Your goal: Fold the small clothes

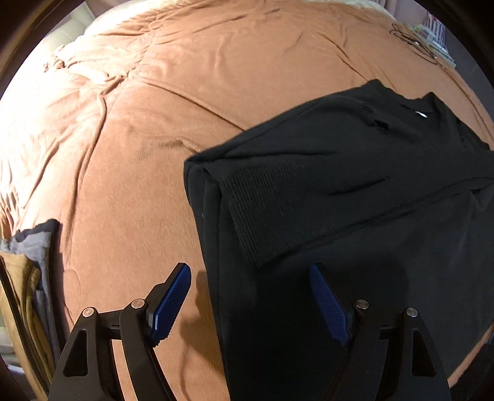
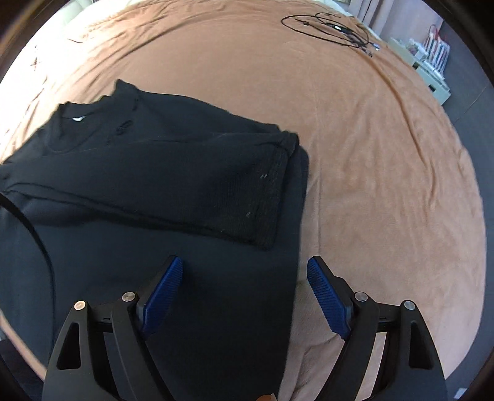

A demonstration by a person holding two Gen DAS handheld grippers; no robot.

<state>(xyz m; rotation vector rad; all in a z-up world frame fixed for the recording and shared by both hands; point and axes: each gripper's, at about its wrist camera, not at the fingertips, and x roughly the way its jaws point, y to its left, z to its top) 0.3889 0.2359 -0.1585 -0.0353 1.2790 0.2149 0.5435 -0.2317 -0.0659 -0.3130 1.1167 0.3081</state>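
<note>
A black sweater (image 1: 355, 185) lies flat on an orange-brown blanket (image 1: 154, 108), both sleeves folded across its body, ribbed cuffs on top. In the left wrist view my left gripper (image 1: 250, 271) hangs open over the sweater's left edge, one blue pad above the blanket, the other above the cloth, nothing between them. In the right wrist view the same sweater (image 2: 139, 172) fills the left half. My right gripper (image 2: 244, 265) is open over the sweater's right edge, not touching it. A white label shows at the neck (image 2: 78, 118).
Coiled black cables (image 2: 333, 27) lie on the far part of the blanket (image 2: 386, 169). A white shelf unit (image 2: 429, 71) stands beyond the bed's right edge. Grey and tan clothes (image 1: 31, 262) are piled at the left edge in the left wrist view.
</note>
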